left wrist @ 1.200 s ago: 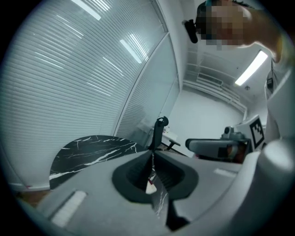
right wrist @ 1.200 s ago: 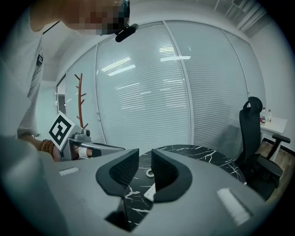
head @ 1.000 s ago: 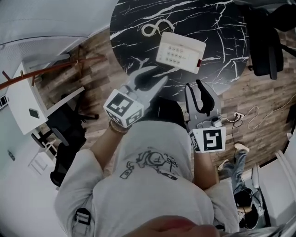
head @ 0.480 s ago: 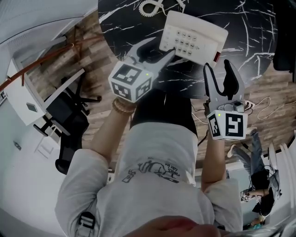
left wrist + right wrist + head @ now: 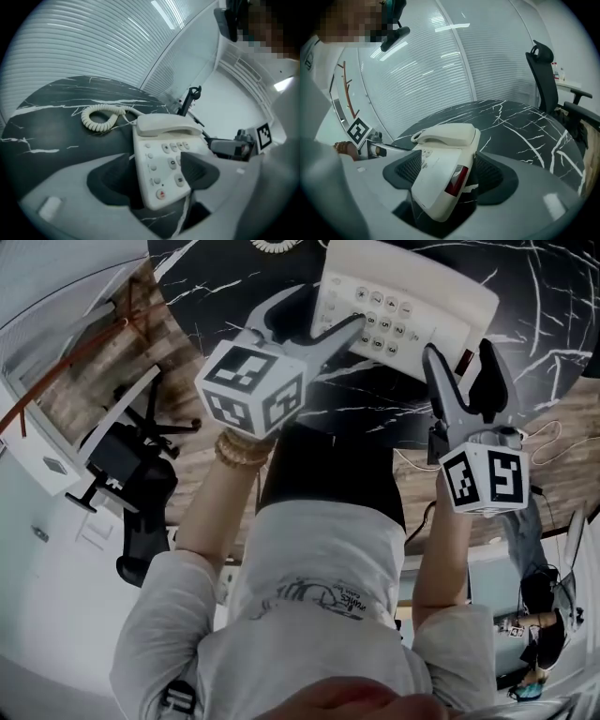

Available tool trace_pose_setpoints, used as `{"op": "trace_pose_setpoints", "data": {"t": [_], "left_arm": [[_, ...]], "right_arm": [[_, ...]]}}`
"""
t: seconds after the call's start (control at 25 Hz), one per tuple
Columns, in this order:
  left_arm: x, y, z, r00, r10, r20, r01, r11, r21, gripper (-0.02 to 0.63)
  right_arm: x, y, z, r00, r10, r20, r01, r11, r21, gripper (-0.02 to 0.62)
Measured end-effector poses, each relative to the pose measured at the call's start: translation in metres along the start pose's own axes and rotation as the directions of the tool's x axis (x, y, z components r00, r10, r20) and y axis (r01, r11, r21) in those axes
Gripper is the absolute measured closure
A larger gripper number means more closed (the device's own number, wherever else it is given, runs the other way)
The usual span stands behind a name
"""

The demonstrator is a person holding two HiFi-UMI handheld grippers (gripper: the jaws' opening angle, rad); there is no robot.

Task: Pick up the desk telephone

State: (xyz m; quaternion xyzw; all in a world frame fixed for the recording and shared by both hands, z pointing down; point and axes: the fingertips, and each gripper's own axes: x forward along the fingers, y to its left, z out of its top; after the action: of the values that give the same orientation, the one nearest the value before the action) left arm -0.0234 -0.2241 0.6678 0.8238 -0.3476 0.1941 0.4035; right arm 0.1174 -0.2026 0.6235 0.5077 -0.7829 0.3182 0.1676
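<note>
A cream desk telephone [image 5: 412,296] rests on the round black marble table [image 5: 553,329], handset [image 5: 166,124] in its cradle and coiled cord [image 5: 100,117] lying behind it. My left gripper [image 5: 317,320] straddles the phone's near left corner [image 5: 159,185]. Its jaws are opening, one pad beside the phone's side, the other over the keypad. My right gripper [image 5: 465,364] straddles the near right corner with the red panel [image 5: 456,180]. Those jaws are opening too, pads on either side of the body [image 5: 440,180], not pressing it.
A black office chair [image 5: 546,79] stands beyond the table's far right. Another dark chair [image 5: 131,488] and a white desk [image 5: 47,442] are on the wooden floor at left. Cables [image 5: 548,437] lie on the floor at right. The table edge runs just under both grippers.
Both grippers came down and forward from in front of the table onto the phone's near corners, and their jaws spread wider. The phone has not moved on the table.
</note>
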Motion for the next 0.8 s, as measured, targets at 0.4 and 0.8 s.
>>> {"op": "trace_pose_setpoints", "data": {"t": [0.4,0.8], "left_arm": [[0.018,-0.004,0.003,0.999,-0.016,-0.032,0.017,0.999,0.028,0.241],[0.015,-0.003,0.005,0.998,-0.061,-0.031,0.059,0.997,-0.057,0.258]], "right_arm": [[0.024,-0.005,-0.024,0.999,0.037,-0.037,-0.034,0.996,0.076,0.218],[0.029,-0.002,-0.029,0.984,0.176,-0.024,-0.169,0.969,0.179,0.244]]}}
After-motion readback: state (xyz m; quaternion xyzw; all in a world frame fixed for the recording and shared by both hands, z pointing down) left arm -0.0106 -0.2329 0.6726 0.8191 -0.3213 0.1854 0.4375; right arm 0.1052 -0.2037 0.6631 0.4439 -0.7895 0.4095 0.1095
